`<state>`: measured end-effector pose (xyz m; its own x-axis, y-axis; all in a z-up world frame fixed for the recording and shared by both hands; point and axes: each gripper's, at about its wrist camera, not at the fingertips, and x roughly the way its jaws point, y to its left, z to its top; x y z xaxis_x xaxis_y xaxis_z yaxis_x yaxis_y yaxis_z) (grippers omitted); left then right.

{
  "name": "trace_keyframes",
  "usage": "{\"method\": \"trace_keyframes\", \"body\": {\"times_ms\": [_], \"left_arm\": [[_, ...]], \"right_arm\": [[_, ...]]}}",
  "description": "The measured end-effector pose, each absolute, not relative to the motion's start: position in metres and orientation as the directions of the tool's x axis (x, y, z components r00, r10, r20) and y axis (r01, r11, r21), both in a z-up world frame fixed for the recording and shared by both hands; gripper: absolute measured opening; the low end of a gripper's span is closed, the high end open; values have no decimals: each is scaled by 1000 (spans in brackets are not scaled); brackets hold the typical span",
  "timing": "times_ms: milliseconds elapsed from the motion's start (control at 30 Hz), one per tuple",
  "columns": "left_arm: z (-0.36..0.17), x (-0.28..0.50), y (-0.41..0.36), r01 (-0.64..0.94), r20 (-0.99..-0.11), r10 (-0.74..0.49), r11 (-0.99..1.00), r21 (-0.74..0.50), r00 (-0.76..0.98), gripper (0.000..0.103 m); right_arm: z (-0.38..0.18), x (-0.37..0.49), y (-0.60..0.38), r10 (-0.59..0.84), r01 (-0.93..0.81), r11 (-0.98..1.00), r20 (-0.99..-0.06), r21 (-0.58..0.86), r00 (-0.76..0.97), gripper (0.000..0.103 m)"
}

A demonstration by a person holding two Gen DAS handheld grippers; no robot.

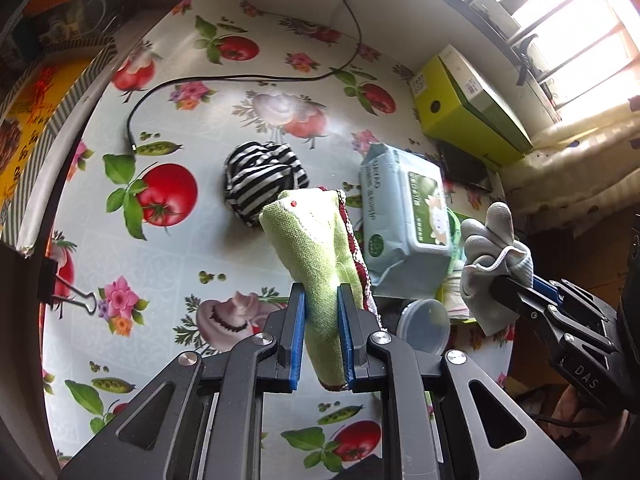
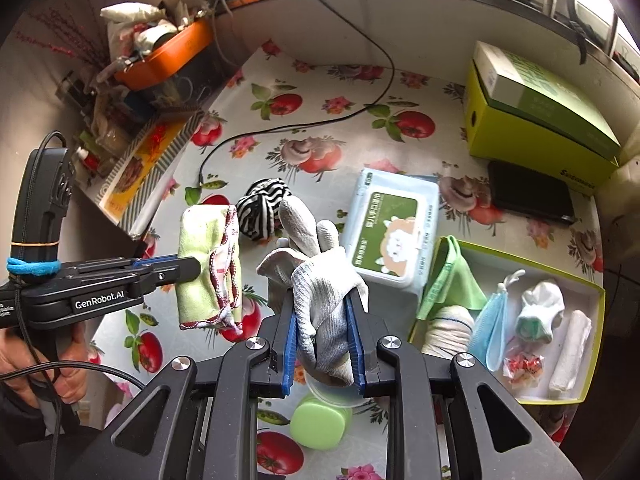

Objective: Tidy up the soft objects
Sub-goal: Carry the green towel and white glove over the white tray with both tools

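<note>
The folded green cloth [image 1: 320, 264] is clamped in the left gripper [image 1: 322, 332] and hangs clear above the bench [image 1: 192, 272]. The grey knit glove [image 2: 320, 300] is clamped in the right gripper [image 2: 322, 340], also lifted. The open tray [image 2: 596, 320], to the right, already holds soft items. A striped sock ball [image 2: 262, 208] remains on the bench beside the wipes pack [image 2: 392, 232].

Risks: the cloth's loose red-trimmed layers may unfold and drag; the glove's free fingers may snag the tray rim; the two grippers, near each other, may collide.
</note>
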<state>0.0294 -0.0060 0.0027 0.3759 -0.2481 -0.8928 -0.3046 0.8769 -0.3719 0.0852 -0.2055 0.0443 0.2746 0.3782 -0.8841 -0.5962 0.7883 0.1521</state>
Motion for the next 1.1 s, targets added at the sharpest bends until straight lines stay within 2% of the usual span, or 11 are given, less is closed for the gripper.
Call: {"method": "trace_keyframes", "body": {"times_ms": [1100], "left_arm": [[33, 71, -98, -100, -892, -284, 936, -337, 351, 16]], "right_arm": [[54, 93, -295, 373, -446, 873, -857, 195, 355, 21]]}}
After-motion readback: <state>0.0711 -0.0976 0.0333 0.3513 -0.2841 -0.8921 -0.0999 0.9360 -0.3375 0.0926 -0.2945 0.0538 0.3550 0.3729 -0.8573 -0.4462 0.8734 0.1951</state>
